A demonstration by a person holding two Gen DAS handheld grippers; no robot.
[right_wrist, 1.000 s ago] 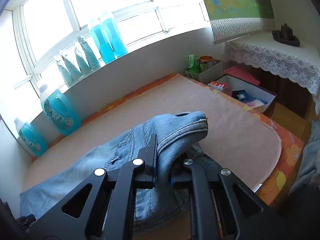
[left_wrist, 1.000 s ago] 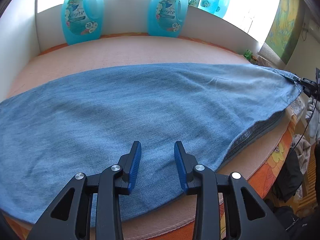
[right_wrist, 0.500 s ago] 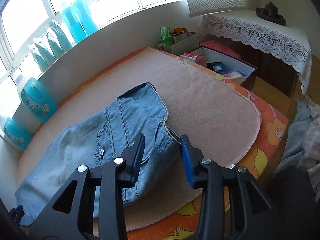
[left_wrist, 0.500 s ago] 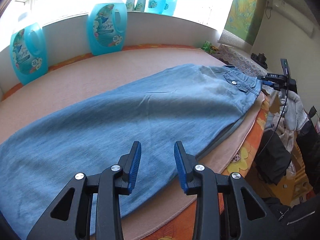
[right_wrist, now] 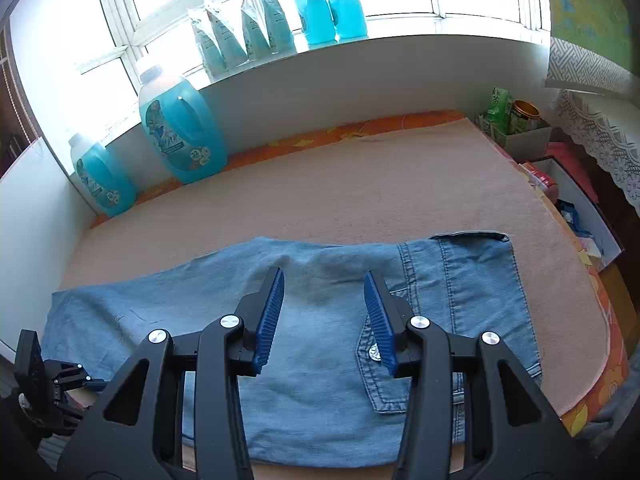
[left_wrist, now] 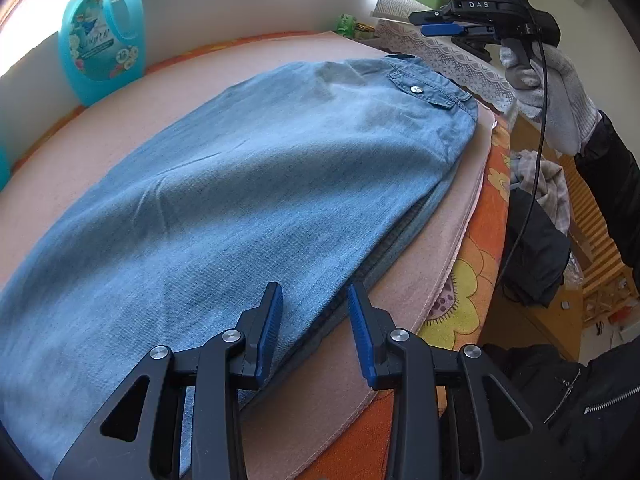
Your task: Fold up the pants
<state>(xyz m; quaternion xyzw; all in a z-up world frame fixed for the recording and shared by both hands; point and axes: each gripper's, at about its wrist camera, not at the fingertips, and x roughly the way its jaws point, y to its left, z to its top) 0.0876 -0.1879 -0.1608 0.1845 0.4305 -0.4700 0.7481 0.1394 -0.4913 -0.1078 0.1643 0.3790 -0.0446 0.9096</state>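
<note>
Light blue jeans [left_wrist: 256,184] lie flat, folded lengthwise, on a pink mat [left_wrist: 320,396]. Their waist end, with a buttoned back pocket [right_wrist: 376,352], points right. My left gripper [left_wrist: 314,292] hovers over the jeans' near edge, open, with nothing between its blue pads. My right gripper [right_wrist: 324,280] hangs above the seat area near the pocket. Its jaws are opening and nothing is between them. In the left wrist view the right gripper [left_wrist: 440,26] shows at the top right, held by a gloved hand [left_wrist: 552,92]. The left gripper [right_wrist: 52,376] shows at the lower left of the right wrist view.
Blue detergent jugs [right_wrist: 180,132] stand against the back wall, with more bottles and pouches [right_wrist: 240,28] on the windowsill. An open box [right_wrist: 576,208] and a carton with tins [right_wrist: 516,120] sit past the mat's right end. Clothes [left_wrist: 536,256] lie on the floor beside the orange flowered cover [left_wrist: 476,264].
The right gripper let go of the lifted waist end, which now lies flat, and it drew back above the jeans. The left gripper moved along the near edge toward the waist.
</note>
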